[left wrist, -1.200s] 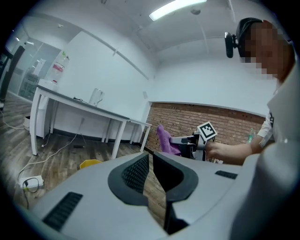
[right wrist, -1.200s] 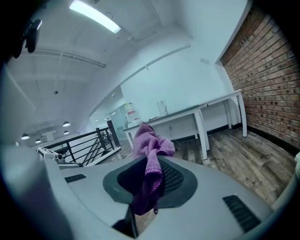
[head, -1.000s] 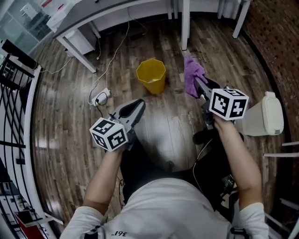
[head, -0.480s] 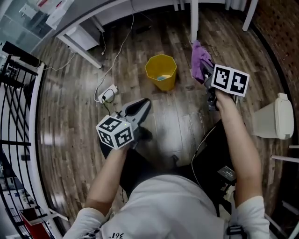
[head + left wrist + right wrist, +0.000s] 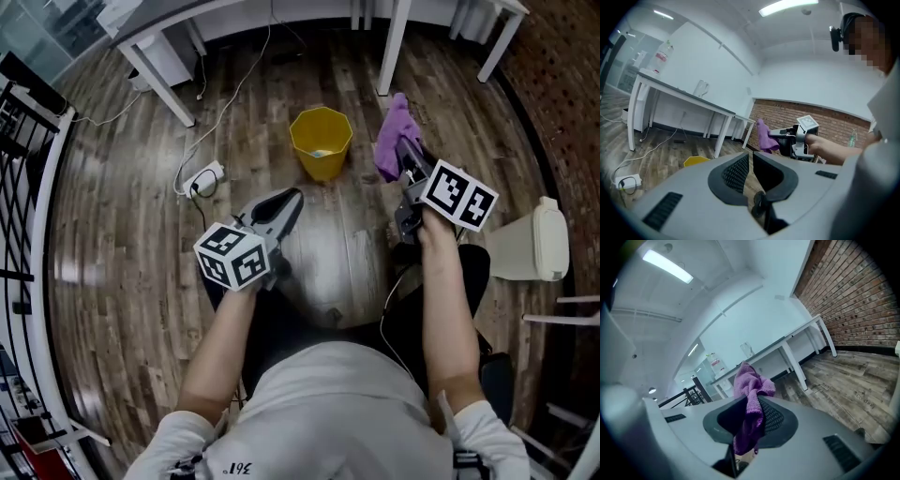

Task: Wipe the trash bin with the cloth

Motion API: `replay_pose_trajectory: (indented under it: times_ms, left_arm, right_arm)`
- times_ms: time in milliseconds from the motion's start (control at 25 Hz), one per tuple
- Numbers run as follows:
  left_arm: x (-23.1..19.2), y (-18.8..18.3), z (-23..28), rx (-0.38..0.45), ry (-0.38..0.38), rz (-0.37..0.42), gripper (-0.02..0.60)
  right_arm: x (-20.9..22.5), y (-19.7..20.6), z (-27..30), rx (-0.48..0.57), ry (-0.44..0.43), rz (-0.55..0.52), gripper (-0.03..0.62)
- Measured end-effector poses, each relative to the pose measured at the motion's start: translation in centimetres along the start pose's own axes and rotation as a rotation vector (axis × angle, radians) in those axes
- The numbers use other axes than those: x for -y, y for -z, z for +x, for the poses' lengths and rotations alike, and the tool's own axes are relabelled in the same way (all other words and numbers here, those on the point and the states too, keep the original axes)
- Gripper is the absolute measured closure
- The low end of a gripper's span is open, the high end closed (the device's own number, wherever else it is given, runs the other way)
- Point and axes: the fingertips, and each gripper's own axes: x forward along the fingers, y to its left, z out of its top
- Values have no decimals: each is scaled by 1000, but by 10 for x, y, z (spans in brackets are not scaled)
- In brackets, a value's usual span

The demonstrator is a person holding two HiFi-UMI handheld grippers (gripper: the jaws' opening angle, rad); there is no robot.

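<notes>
Sitting upright on the plank floor (image 5: 122,234), just short of the desk legs (image 5: 391,47), the yellow bin (image 5: 322,141) is showing its open mouth to the head view, with something pale lying at its bottom, and nothing is touching it yet. The purple cloth (image 5: 394,136) is hanging just beside it to the right, bunched over the right tongs (image 5: 405,164). The right gripper view is showing those jaws pinching the cloth between the pads, with a lump standing up past the tips and a tail trailing below. The left tongs (image 5: 292,197) are hovering nearer the person, well apart from the bin, their jaws closed together on nothing. The step in hand is looking like the approach to the first wipe. Doing it well is probably meaning bringing the bunched lump, not the bare jaw tips, against the bin's rim or wall, then stroking along its facets with light pressure. The bin is looking light and is likely to slide or tip on the smooth boards if pushed from one side only. The left tongs could be steadying the opposite wall while the right is wiping. A power strip (image 5: 202,176) with its cable is lying to the left of the bin, and a white lidded bin (image 5: 530,246) is standing well apart at the right; neither is getting in the way.
</notes>
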Motion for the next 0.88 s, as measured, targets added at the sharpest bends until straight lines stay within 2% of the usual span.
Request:
replay_pose_trajectory:
  times_ms: [160, 400, 560, 720, 880]
  left_arm:
    - [16, 0, 8, -3, 21, 23, 552]
    - [41, 5, 13, -28, 53, 83, 552]
    - [49, 16, 15, -35, 69, 101, 552]
    - [46, 21, 18, -32, 76, 90, 552]
    - [33, 25, 13, -33, 59, 64, 552]
  right_arm:
    - [-4, 16, -18, 6, -16, -26, 530]
    - [0, 11, -49, 138, -41, 5, 530]
    - [-2, 22, -52, 165, -93, 39, 530]
    - [-11, 34, -43, 129, -148, 44, 530]
    - [-13, 49, -30, 73, -134, 21, 530]
